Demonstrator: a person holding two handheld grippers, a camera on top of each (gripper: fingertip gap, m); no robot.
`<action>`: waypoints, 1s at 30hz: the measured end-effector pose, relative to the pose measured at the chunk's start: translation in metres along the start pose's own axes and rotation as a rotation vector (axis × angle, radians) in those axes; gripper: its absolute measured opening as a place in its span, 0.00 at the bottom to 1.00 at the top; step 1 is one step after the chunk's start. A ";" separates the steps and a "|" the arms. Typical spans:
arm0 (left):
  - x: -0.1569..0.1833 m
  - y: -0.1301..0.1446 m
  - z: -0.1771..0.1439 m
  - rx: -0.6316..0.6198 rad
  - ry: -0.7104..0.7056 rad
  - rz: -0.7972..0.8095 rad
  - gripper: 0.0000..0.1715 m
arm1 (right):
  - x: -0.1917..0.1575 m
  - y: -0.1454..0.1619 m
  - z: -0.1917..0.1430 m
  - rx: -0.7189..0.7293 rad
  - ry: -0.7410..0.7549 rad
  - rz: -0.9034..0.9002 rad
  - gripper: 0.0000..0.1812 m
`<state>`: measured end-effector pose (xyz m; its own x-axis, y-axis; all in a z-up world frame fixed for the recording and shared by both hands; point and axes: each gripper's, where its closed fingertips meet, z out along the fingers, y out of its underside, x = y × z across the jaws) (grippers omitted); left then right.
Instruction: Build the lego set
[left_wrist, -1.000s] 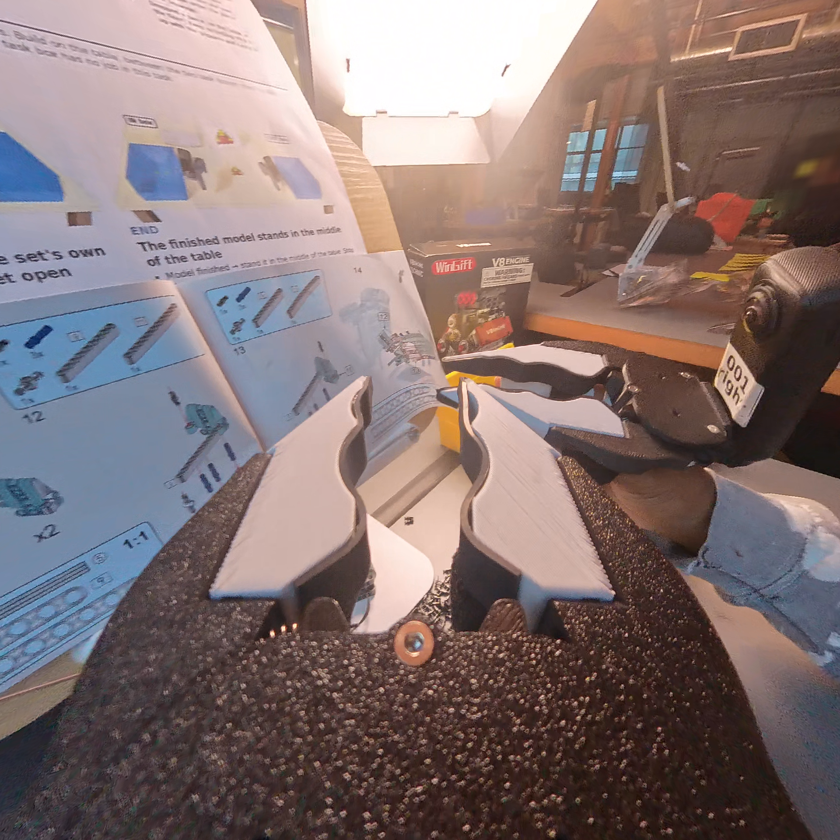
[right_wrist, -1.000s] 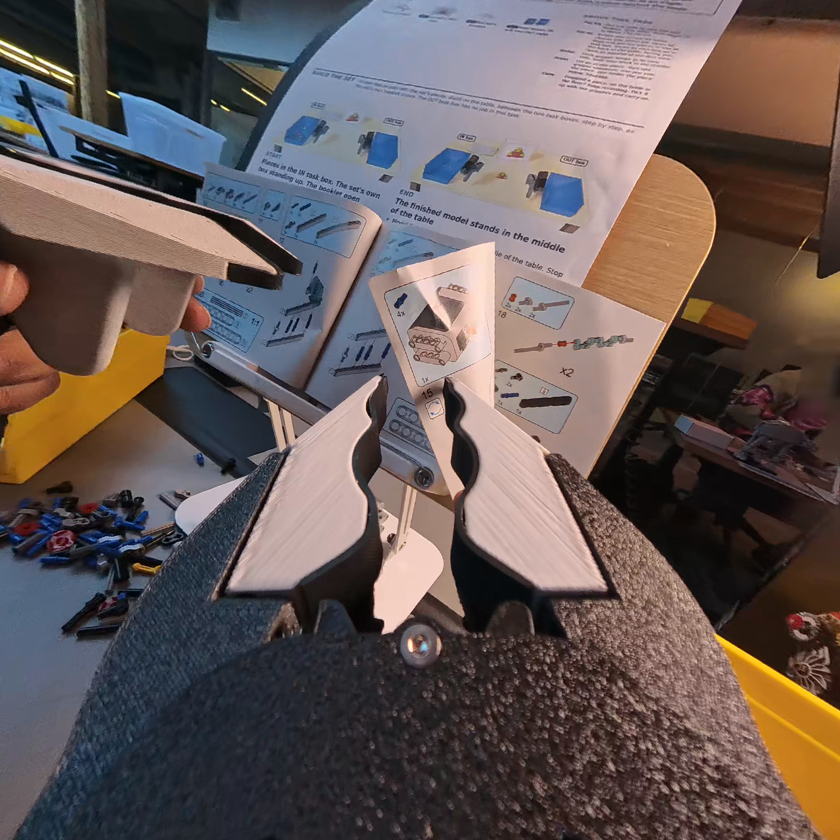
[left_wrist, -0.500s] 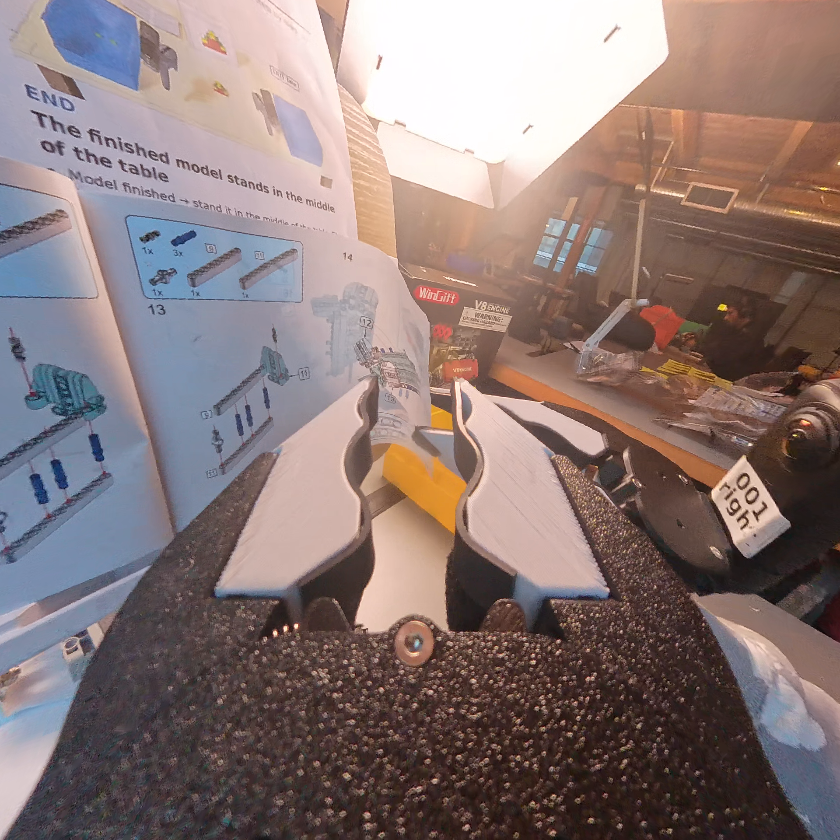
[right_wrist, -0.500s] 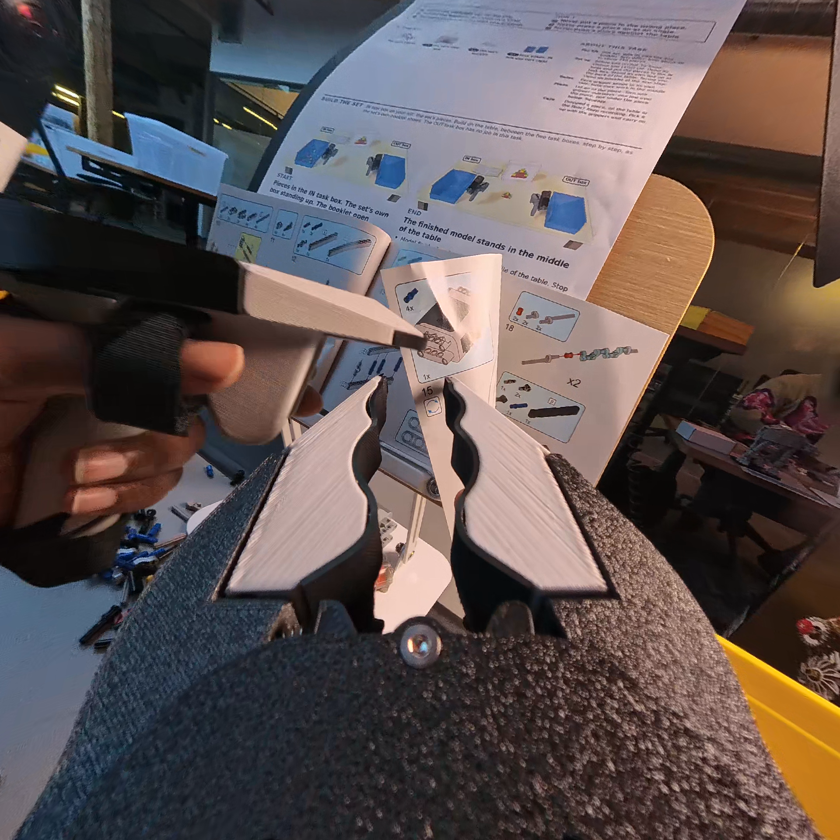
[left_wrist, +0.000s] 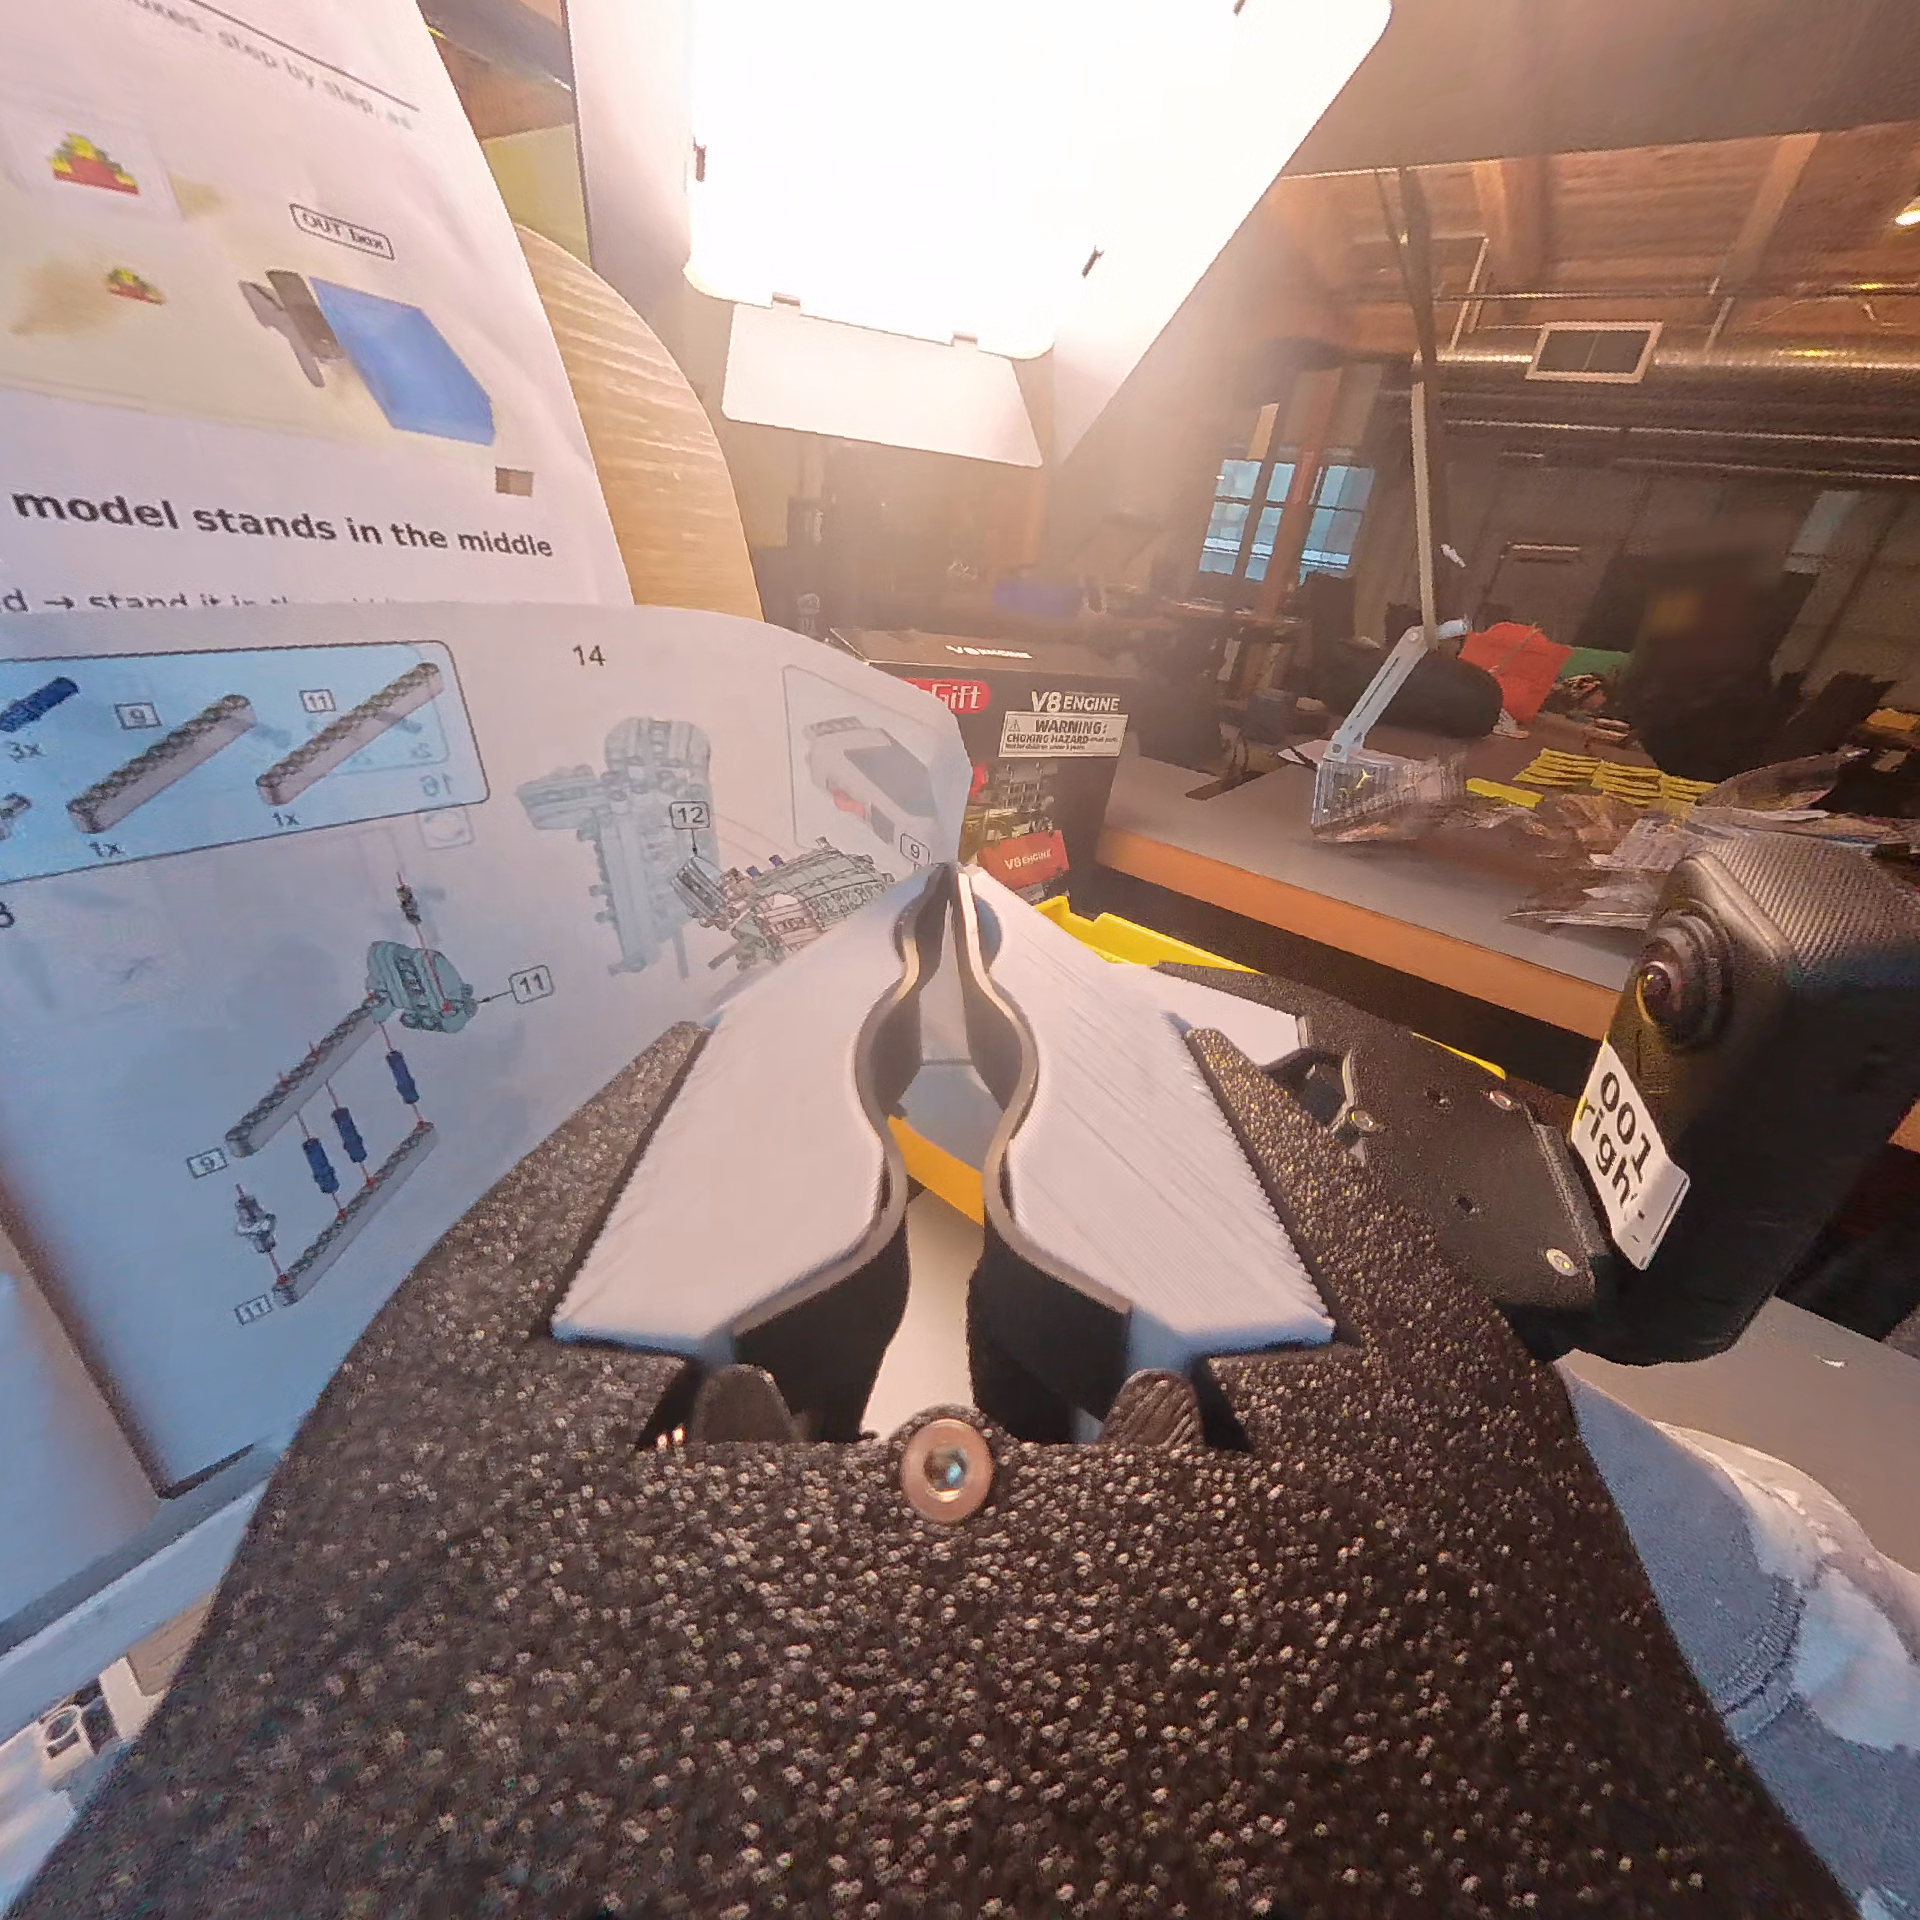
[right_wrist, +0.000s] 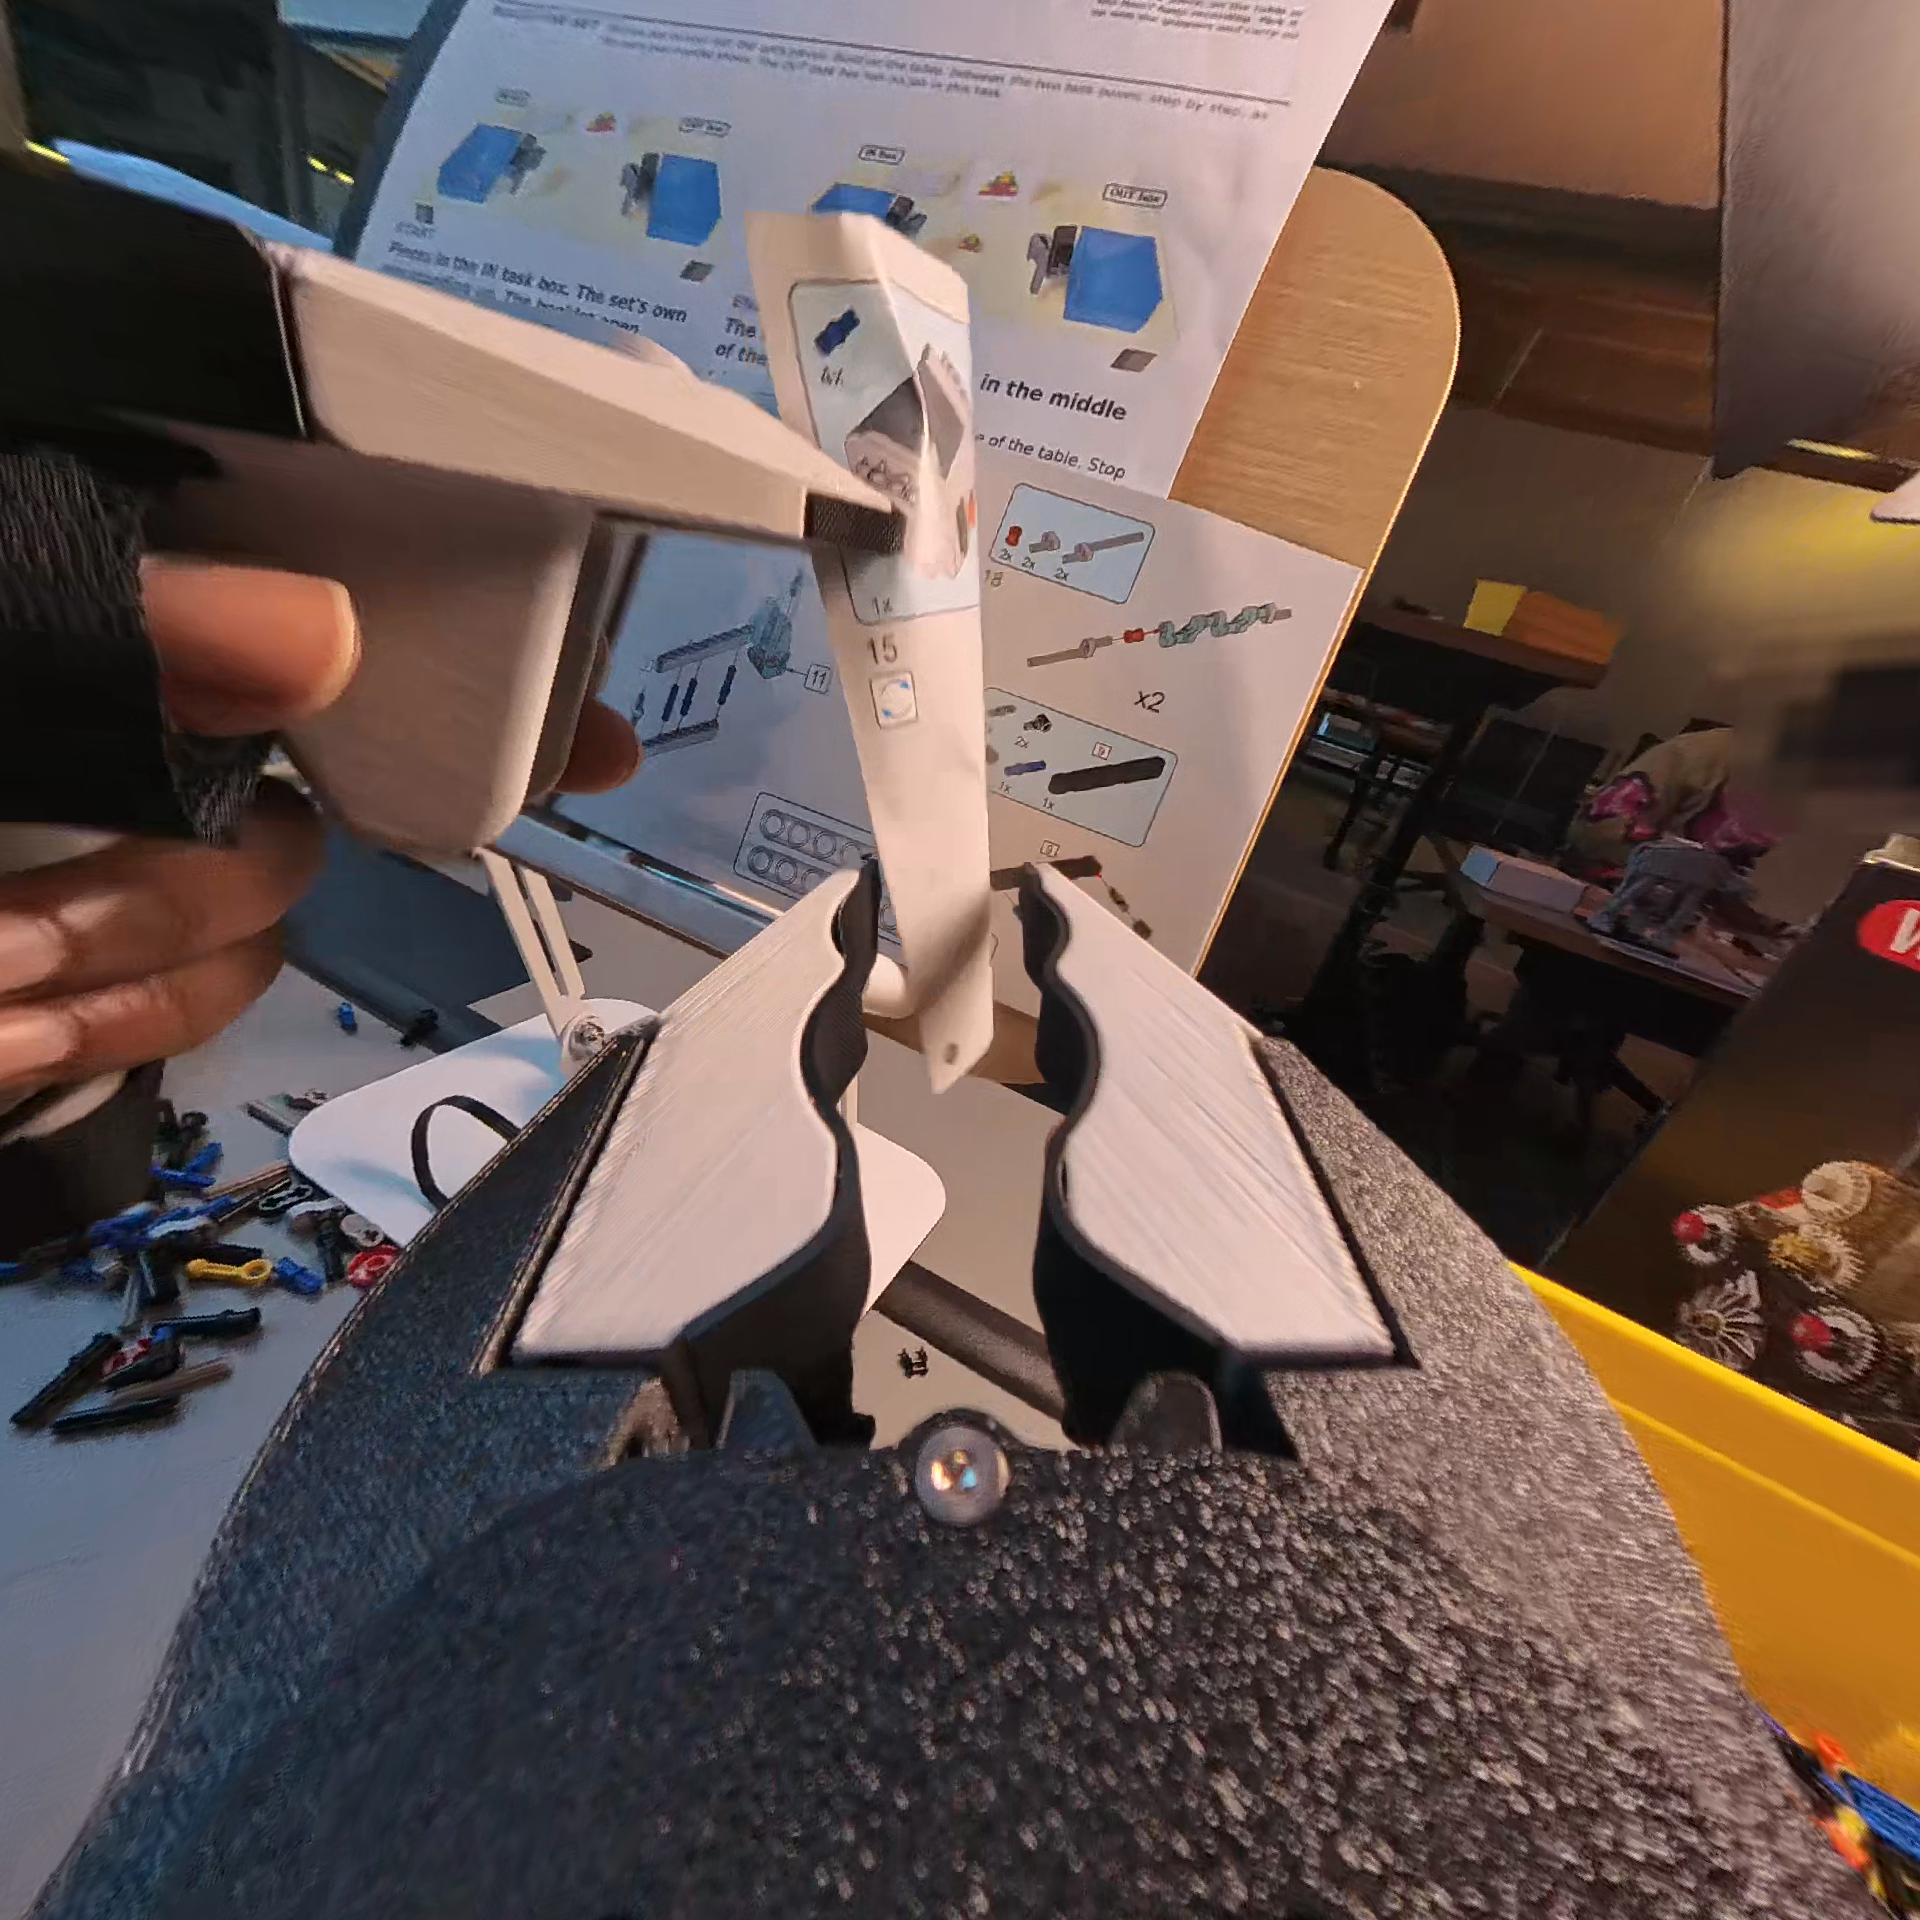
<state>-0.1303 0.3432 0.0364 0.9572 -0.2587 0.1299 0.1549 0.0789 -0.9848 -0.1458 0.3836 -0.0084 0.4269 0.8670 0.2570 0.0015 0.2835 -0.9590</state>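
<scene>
An open building booklet (right_wrist: 1091, 675) leans on a white stand in front of a large printed sheet (right_wrist: 831, 104). My left gripper (left_wrist: 951, 883) is shut on the free edge of one booklet page (left_wrist: 416, 935). In the right wrist view it (right_wrist: 852, 525) comes in from the left and holds that page (right_wrist: 914, 644) lifted and curled away from the booklet. My right gripper (right_wrist: 945, 894) is open, with the lower end of the lifted page hanging between its fingers without touching them. The right gripper's camera housing (left_wrist: 1714, 1039) shows close on the right.
A wooden board (right_wrist: 1330, 364) backs the sheet. The stand's white base (right_wrist: 416, 1132) sits on the grey table, with several small loose building pieces (right_wrist: 187, 1268) to its left. A yellow bin (right_wrist: 1714, 1507) and a black set box (right_wrist: 1818, 1143) are on the right.
My left gripper has moved right to the page edge and closed on it. The page has lifted and curled up. My right gripper has opened wider and moved nearer.
</scene>
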 end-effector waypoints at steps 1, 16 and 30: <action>-0.002 -0.004 -0.003 0.013 -0.006 0.010 0.00 | -0.003 0.001 -0.001 0.002 -0.018 -0.006 0.14; -0.126 -0.057 -0.149 0.050 -0.256 0.094 0.00 | -0.076 -0.025 0.010 0.035 -0.268 -0.035 0.29; -0.195 -0.052 -0.199 -0.036 -0.349 0.078 0.00 | -0.089 -0.037 0.095 -0.079 -0.043 -0.278 0.36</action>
<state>-0.3741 0.1982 0.0389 0.9926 0.0913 0.0799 0.0755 0.0501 -0.9959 -0.2704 0.3348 0.0154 0.3613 0.7778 0.5143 0.1843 0.4811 -0.8571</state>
